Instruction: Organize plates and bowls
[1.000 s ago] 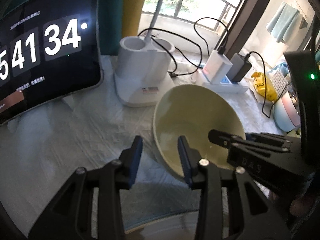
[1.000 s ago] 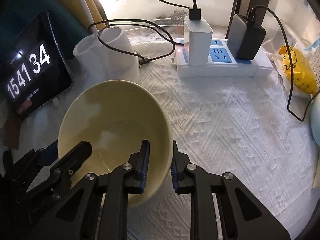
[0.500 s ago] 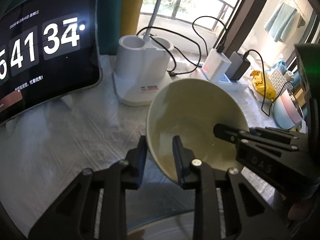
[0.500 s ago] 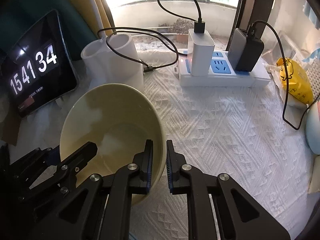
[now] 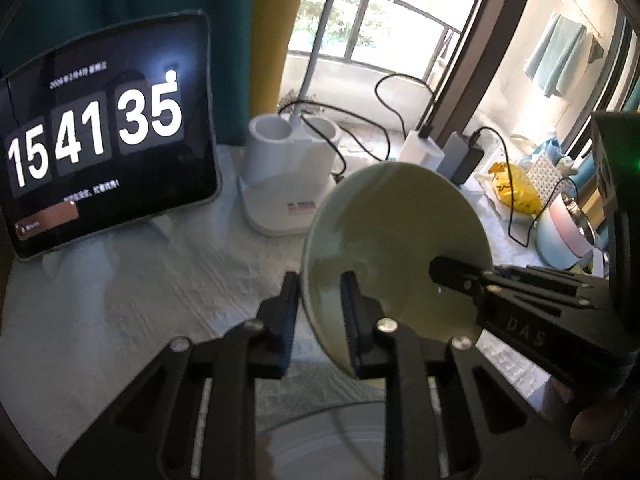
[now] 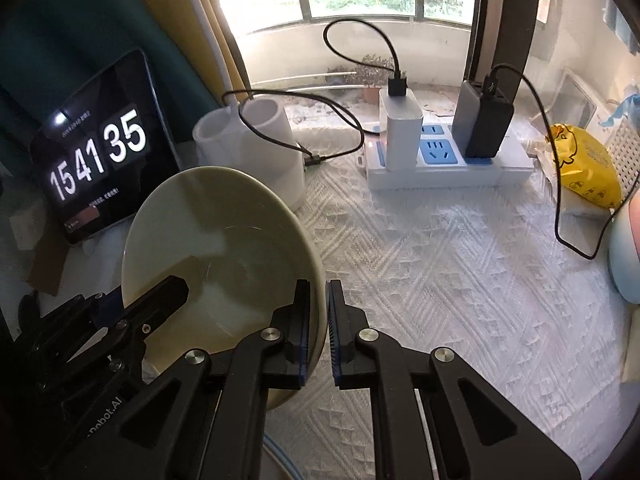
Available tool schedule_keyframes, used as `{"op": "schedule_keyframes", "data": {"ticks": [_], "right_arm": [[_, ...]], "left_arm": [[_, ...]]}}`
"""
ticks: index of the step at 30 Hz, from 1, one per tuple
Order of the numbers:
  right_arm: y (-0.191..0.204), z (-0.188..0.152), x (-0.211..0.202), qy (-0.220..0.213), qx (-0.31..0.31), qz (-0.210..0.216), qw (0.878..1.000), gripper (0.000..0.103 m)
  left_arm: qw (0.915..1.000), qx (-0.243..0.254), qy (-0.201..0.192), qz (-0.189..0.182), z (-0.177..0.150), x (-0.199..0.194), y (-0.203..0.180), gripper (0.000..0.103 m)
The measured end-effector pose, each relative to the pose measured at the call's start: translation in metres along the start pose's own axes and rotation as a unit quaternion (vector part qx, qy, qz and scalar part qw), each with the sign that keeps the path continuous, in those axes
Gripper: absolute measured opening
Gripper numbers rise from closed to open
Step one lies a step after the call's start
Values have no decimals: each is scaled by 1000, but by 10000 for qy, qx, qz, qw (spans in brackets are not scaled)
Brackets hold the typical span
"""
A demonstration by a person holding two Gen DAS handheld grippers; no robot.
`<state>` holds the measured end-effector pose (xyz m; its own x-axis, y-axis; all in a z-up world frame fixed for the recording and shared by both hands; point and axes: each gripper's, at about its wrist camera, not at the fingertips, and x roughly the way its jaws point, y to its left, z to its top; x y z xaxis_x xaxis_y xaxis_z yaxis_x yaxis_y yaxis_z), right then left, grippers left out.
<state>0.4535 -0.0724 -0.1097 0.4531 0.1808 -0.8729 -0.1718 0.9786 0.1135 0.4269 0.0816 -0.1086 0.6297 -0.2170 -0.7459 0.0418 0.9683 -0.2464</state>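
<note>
Both tongs gripped one pale green bowl by opposite sides of its rim. Seen through its own camera, the right gripper was pressed together on the bowl's wall at the 4 o'clock side of the rim, one blue-ribbed pad inside and one outside. From its own camera, the left gripper straddled the rim at 7 o'clock, its jaws closing, with the bowl's wall between them and the inner pad against the glazed inside; whether the outer pad touched could not be told.

That bowl was tilted, its opening turned towards the cameras, above a white textured tablecloth. At 10 o'clock from it in the right view stood a tablet showing a flip clock. At 12 o'clock stood a white two-cup holder with a black cable draped over it. Towards 2 o'clock lay a white power strip carrying a white charger and a dark adapter. A yellow packet lay at 3 o'clock, near the frame's edge. A curved pale rim showed below the left gripper at 6 o'clock.
</note>
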Motion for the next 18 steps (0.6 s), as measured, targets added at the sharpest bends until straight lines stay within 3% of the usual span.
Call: {"op": "schedule_keyframes", "data": {"ticks": [18], "right_arm": [[-1, -18, -65, -598, 51, 140, 9981, 9]], "left_arm": [[9984, 170, -534, -5, -9, -63, -27, 16]]}}
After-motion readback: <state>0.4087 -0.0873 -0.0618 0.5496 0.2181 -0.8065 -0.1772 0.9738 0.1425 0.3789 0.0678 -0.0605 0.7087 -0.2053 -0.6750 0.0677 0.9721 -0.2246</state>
